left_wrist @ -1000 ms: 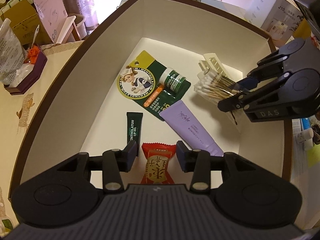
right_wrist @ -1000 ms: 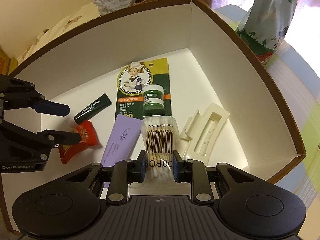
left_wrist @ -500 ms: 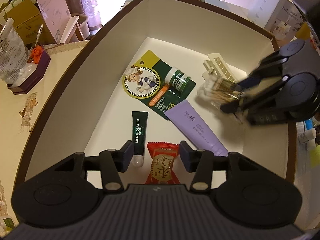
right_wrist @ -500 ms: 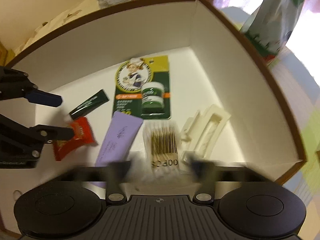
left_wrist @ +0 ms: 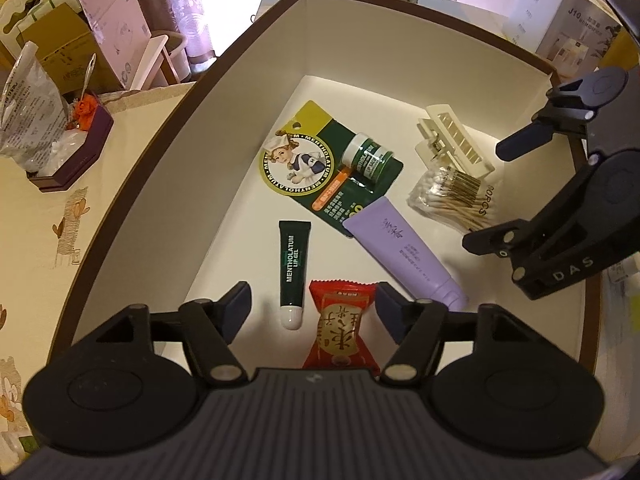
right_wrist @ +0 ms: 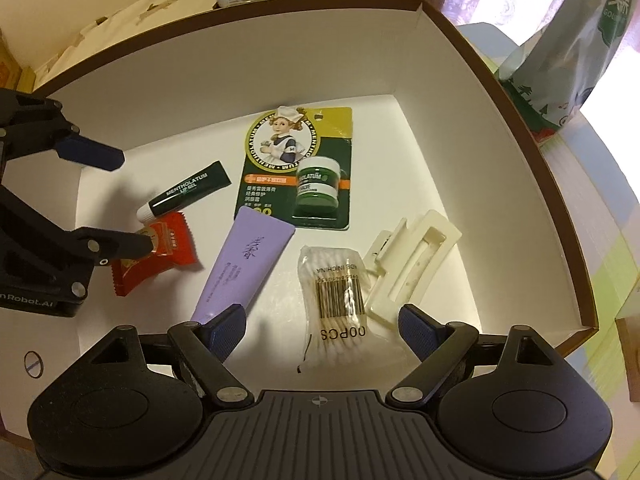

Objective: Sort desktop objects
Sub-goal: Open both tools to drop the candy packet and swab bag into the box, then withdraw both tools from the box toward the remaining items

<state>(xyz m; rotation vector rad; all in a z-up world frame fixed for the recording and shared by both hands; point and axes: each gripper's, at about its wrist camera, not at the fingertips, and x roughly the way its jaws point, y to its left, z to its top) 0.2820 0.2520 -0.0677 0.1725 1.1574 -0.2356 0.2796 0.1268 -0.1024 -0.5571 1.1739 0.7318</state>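
From my seat both grippers hang over the white box (left_wrist: 224,168) with its brown rim, and each has its jaws spread wide with nothing between them. My left gripper (left_wrist: 314,304) sits above the near end of the floor; my right gripper (right_wrist: 322,328) hovers over the bag of cotton swabs (right_wrist: 338,300).

Around the box I see clutter: a cardboard carton (left_wrist: 60,52) and a small dark tray with an orange flower (left_wrist: 78,140) on the cream tablecloth to the left, and a green printed pouch (right_wrist: 560,60) beyond the right wall. The box's tall walls hem in every approach from the side.

The swab bag is clear crinkled plastic, its wooden sticks running lengthwise toward my right gripper, barcode up. Just beside it, touching along one edge, lies the cream hair claw (right_wrist: 412,264), hard plastic, its long axis slanting away to the right. The lilac tube (left_wrist: 400,252) lies diagonally, its flat crimped end overlapping the corner of the green Mentholatum card (left_wrist: 320,172), which carries a small round jar (left_wrist: 366,156) (blister-packed, I think). The dark green lip gel tube (left_wrist: 294,268) points its white cap toward my left gripper. The red candy wrapper (left_wrist: 342,328), glossy with zigzag ends, lies between the left fingers.
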